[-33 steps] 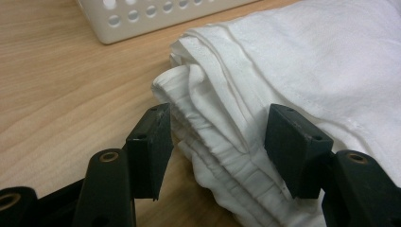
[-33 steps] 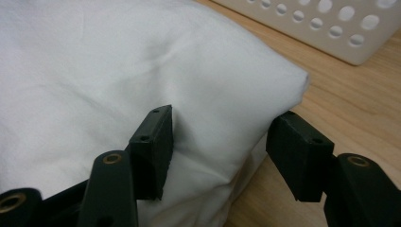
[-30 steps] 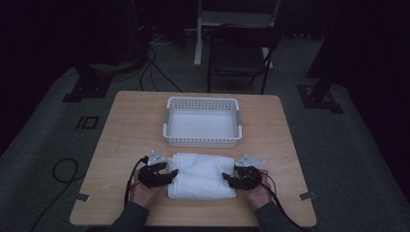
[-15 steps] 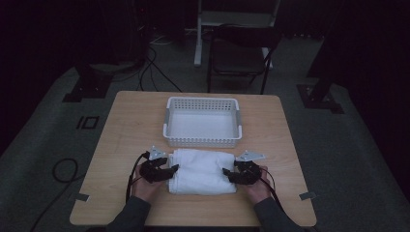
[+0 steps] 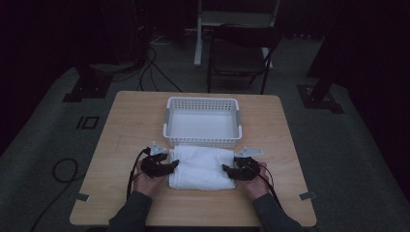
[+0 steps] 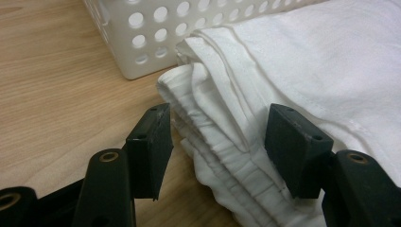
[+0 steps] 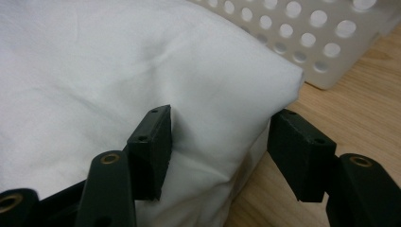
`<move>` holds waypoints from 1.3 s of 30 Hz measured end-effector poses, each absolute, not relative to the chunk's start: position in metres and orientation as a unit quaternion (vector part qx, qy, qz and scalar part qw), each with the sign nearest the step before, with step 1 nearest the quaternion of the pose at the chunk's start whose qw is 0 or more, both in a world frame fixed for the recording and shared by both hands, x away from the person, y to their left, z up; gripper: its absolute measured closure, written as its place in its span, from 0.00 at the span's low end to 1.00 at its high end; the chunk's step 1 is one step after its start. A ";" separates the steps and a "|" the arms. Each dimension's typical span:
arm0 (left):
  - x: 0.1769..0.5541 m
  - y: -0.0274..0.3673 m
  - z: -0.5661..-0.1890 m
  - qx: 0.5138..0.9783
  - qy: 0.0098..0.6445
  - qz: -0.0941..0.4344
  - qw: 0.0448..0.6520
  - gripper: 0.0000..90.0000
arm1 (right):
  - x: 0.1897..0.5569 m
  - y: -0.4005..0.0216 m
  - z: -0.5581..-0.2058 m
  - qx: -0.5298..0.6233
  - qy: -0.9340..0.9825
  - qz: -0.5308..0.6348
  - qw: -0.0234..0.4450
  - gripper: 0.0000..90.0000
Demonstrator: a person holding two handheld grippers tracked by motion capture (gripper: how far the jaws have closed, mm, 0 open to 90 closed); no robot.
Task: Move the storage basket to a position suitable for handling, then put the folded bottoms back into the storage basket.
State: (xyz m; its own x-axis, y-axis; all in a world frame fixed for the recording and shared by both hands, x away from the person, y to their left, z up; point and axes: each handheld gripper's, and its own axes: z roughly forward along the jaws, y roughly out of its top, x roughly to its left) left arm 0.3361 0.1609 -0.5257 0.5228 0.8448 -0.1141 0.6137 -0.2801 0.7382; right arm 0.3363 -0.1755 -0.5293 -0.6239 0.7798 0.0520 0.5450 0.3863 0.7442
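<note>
Grippers [image 5: 172, 166] [image 5: 226, 169] straddle opposite edges of folded towel [image 5: 200, 166] beside basket [image 5: 203, 141]

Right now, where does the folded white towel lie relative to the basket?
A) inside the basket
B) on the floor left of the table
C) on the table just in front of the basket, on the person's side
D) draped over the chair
C: in the high view the folded white towel lies on the table against the near wall of the basket, between the left gripper and the right gripper.
</note>
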 end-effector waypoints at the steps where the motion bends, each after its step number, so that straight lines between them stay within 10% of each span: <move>1: 0.337 0.161 -0.526 0.786 0.464 0.152 0.379 0.46 | 0.337 -0.175 -0.529 0.405 0.818 0.377 0.157 0.45; 39: 0.339 0.168 -0.515 0.754 0.488 0.138 0.417 0.32 | 0.342 -0.180 -0.522 0.429 0.800 0.396 0.142 0.38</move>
State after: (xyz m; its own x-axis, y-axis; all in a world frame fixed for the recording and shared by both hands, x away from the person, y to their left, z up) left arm 0.3389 0.1681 -0.5149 0.4861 0.8512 -0.1977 0.6203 -0.1767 0.7642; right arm 0.3424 -0.1799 -0.5220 -0.5914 0.7984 0.1131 0.5743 0.3185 0.7541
